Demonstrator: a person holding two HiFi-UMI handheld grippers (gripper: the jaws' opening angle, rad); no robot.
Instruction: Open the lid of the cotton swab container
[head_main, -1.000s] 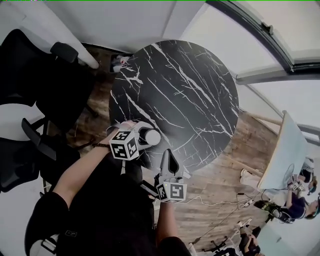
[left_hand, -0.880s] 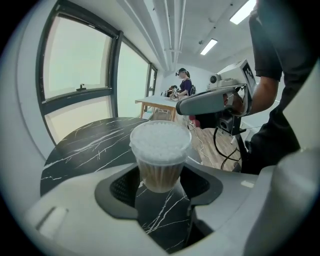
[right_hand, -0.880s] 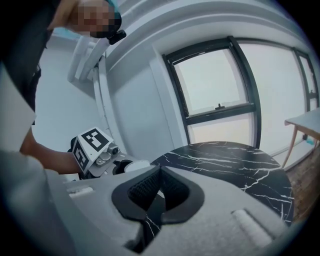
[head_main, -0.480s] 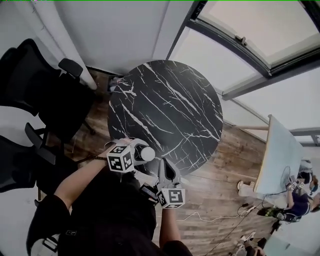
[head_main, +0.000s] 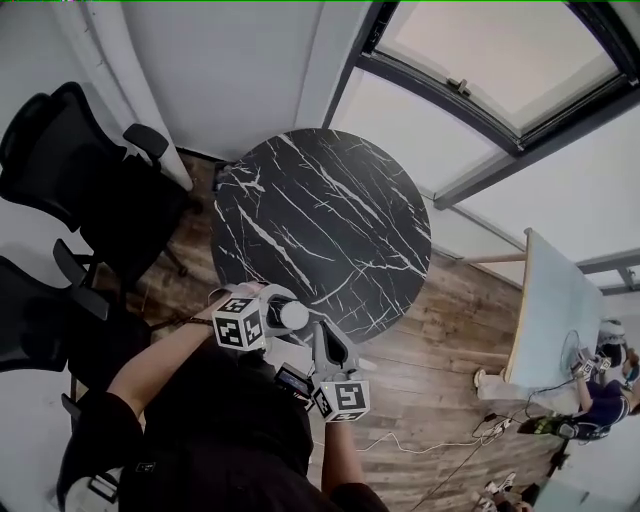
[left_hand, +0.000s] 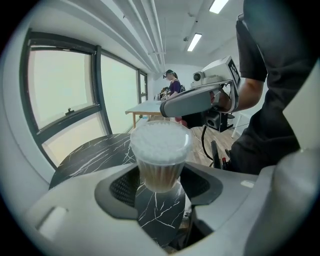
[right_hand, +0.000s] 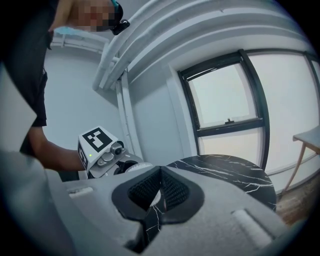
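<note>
- Over the last second little has changed in my grip. My left gripper (head_main: 268, 322) still clamps the cotton swab container (left_hand: 160, 155) by its lower body, upright, a pad on each side.
- My right gripper (head_main: 330, 345) has stayed shut on nothing, its pads pressed together. In the head view it sits just beside the container, at about 4 o'clock from it and not touching.
- What has moved is the head view. It has lifted, so the table (head_main: 320, 220) looks smaller and more window (head_main: 480, 60) shows at 1 o'clock.
- From the left gripper view, the right gripper's closed tip hangs above the container at about 12 o'clock, clear of the lid (left_hand: 160, 136).
- The lid looks still seated, a clear cap over the white swab heads. I judge the opening step not yet begun, and closed jaws would have to part or pry to take the rim.
- The container is off the table, held over its near edge at about 7 o'clock.
- The table is round, black marble with white veins, and bare.
- It stands on a wooden floor (head_main: 450, 330). Black office chairs (head_main: 70, 150) stand at 9 to 10 o'clock, and a pale table (head_main: 555, 310) with a seated person (head_main: 600, 385) at 4 o'clock.
</note>
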